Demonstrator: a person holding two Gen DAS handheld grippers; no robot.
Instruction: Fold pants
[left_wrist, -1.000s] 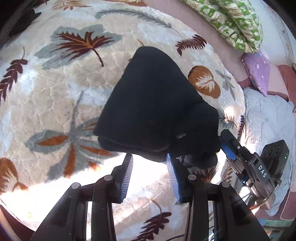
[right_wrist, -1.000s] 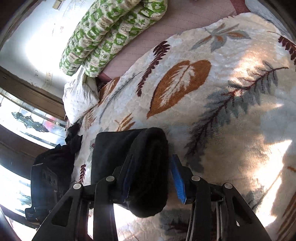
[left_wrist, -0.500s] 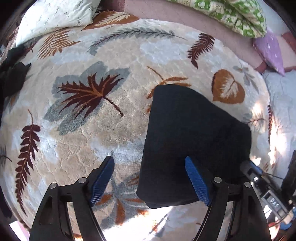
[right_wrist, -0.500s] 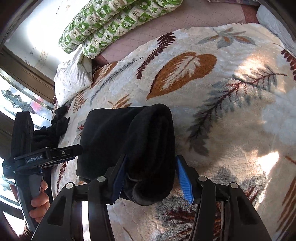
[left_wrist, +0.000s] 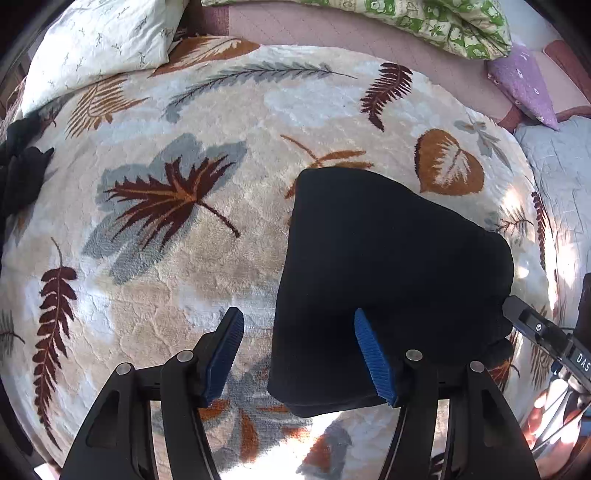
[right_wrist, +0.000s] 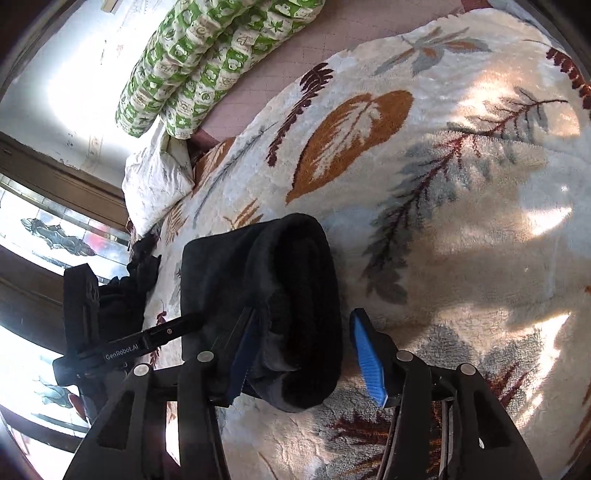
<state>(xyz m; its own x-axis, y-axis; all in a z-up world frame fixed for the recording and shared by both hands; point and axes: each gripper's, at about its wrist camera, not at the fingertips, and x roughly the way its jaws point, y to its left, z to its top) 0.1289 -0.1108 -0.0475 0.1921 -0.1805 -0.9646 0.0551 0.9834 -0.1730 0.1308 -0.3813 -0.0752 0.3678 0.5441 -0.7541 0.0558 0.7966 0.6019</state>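
**Folded pants on the bed, both claws loose around them**

Left wrist view: I see the black pants (left_wrist: 388, 280) lying as a folded, roughly rectangular bundle on the leaf-patterned blanket (left_wrist: 184, 258) that covers the bed. My left claw (left_wrist: 297, 354) points steeply down at the near edge of the bundle. Its jaws stand apart and are closing; the right pad lies over the dark cloth, the left pad over bare blanket, and neither pad presses the fabric. At the right edge of this view the tip of the other tool reaches the bundle's far corner.

Right wrist view: my right claw (right_wrist: 303, 354) straddles the rolled end of the pants (right_wrist: 288, 295). Its jaws are opening: the left pad sits against the cloth, while a strip of blanket (right_wrist: 461, 221) shows between the roll and the right pad. A white pillow (right_wrist: 155, 184) and a green-patterned quilt (right_wrist: 207, 62) lie at the head of the bed; a second dark garment (left_wrist: 18, 177) rests beside the pillow.
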